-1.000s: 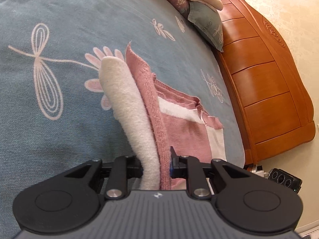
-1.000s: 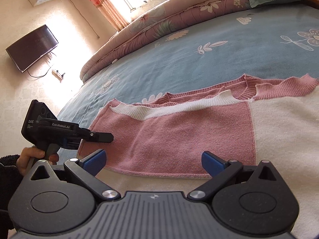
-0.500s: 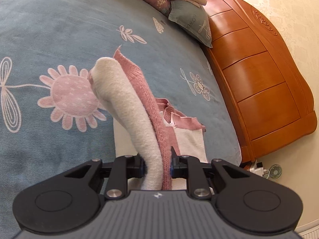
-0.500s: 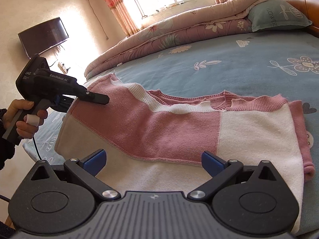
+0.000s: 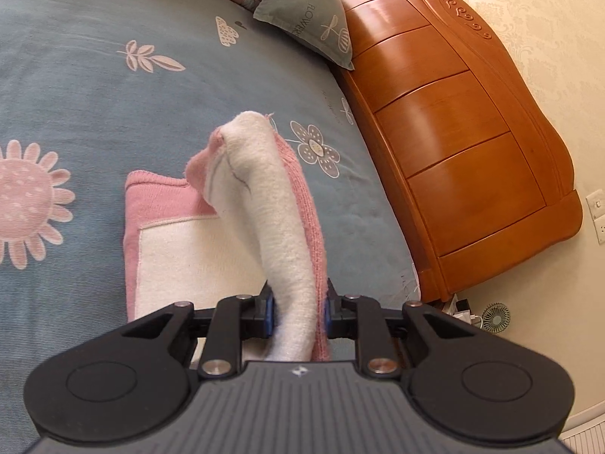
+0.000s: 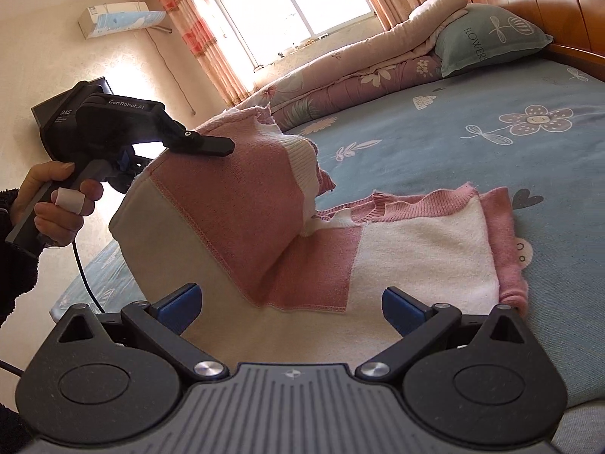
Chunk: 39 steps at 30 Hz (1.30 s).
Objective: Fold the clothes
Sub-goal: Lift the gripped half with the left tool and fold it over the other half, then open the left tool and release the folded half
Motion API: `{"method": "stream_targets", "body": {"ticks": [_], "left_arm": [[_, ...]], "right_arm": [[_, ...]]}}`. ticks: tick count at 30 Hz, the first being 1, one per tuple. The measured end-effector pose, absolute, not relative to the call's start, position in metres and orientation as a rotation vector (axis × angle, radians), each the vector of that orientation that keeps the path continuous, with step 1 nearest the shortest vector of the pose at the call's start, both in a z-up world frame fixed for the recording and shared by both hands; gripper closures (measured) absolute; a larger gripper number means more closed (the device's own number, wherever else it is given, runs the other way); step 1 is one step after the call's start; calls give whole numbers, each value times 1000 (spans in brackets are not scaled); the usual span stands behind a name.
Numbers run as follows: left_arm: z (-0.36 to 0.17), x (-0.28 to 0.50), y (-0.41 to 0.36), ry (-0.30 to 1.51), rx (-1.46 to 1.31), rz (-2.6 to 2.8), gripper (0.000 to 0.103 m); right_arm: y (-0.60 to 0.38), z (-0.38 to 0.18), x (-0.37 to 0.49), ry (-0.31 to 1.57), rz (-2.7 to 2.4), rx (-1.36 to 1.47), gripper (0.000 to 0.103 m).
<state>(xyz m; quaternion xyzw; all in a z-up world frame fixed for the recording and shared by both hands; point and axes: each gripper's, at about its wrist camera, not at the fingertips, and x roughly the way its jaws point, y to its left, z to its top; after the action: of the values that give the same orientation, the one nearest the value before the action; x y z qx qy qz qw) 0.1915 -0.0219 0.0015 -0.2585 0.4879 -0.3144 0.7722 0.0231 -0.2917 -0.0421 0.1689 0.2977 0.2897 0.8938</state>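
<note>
A pink and cream knit sweater (image 6: 416, 249) lies on the blue flowered bed (image 6: 491, 159). My left gripper (image 5: 297, 302) is shut on a bunched edge of the sweater (image 5: 280, 208), which runs up and away from the jaws. In the right wrist view a hand (image 6: 56, 204) holds that left gripper (image 6: 181, 159) high at the left, with the pink and cream side of the sweater lifted and draped over toward the flat half. My right gripper (image 6: 291, 304) stands open just above the sweater's near cream part, nothing between its fingers.
A wooden headboard (image 5: 453, 132) bounds the bed's right side, with a blue pillow (image 5: 314, 26) and a rolled quilt (image 6: 359, 72) at the far end. A small fan (image 5: 495, 317) sits on the floor. A cable (image 6: 85, 276) hangs from the left gripper.
The left gripper has risen and carried the sweater's side up and across toward the headboard side. The lifted flap now hangs over the flat half. The right gripper has shifted sideways and stays open.
</note>
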Motion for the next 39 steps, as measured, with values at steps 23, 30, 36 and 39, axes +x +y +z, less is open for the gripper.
{"method": "stream_targets", "body": {"ticks": [23,30,36,39], "left_arm": [[-63,242,-163,1276,-480,-606,82],[-88,248,-187,1315,-465,-566,82],[-91,248,-195,1318,-493,-545,81],[-92,249,-199,1317,-532,-561,70]], "right_arm": [[-355,-45,-2,576,453,406,0],[-359,-44,-8,574,432,397,0],[-358,-46,-7,589,426,395,0],[-354,-45,-9,596,427,386,0]]}}
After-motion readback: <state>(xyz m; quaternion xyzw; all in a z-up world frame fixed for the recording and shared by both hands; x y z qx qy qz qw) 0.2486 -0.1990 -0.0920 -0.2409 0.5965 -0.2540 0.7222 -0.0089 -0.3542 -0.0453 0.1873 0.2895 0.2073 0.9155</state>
